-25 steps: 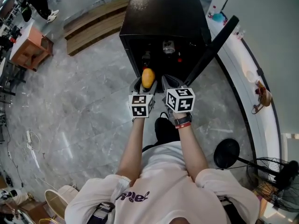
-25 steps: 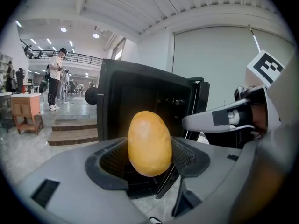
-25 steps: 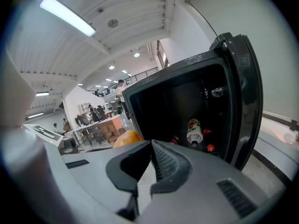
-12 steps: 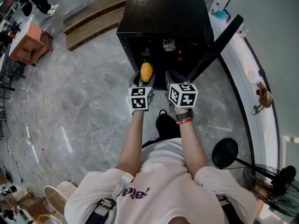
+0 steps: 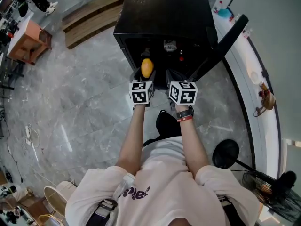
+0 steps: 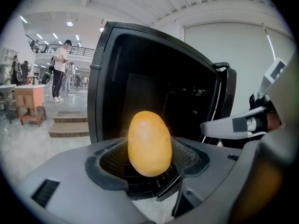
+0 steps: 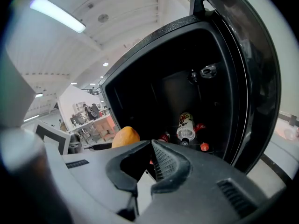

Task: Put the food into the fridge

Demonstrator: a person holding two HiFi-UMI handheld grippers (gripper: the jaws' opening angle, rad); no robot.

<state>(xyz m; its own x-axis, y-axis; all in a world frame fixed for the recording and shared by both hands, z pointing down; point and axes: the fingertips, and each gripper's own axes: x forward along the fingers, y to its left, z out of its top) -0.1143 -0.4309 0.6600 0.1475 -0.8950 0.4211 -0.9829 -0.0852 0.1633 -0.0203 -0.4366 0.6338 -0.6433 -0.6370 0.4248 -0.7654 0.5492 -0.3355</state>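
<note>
One yellow fruit (image 6: 149, 143) upright, clamped in left gripper (image 6: 149, 157), open fridge (image 5: 164, 13) dead ahead; right gripper (image 7: 150, 158) closed, empty.

Food (image 5: 147, 68) before fridge (image 5: 164, 13), bottles (image 5: 170, 45) inside

Left gripper (image 6: 149, 148), right gripper (image 7: 150, 146), both closed

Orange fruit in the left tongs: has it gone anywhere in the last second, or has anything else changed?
Both tongs moved forward; the left tongs carried the orange fruit closer to the mouth of the open fridge. Nothing was taken or let go. Unchanged: the fruit stays clamped, the right tongs stay empty, the door stays open.
</note>
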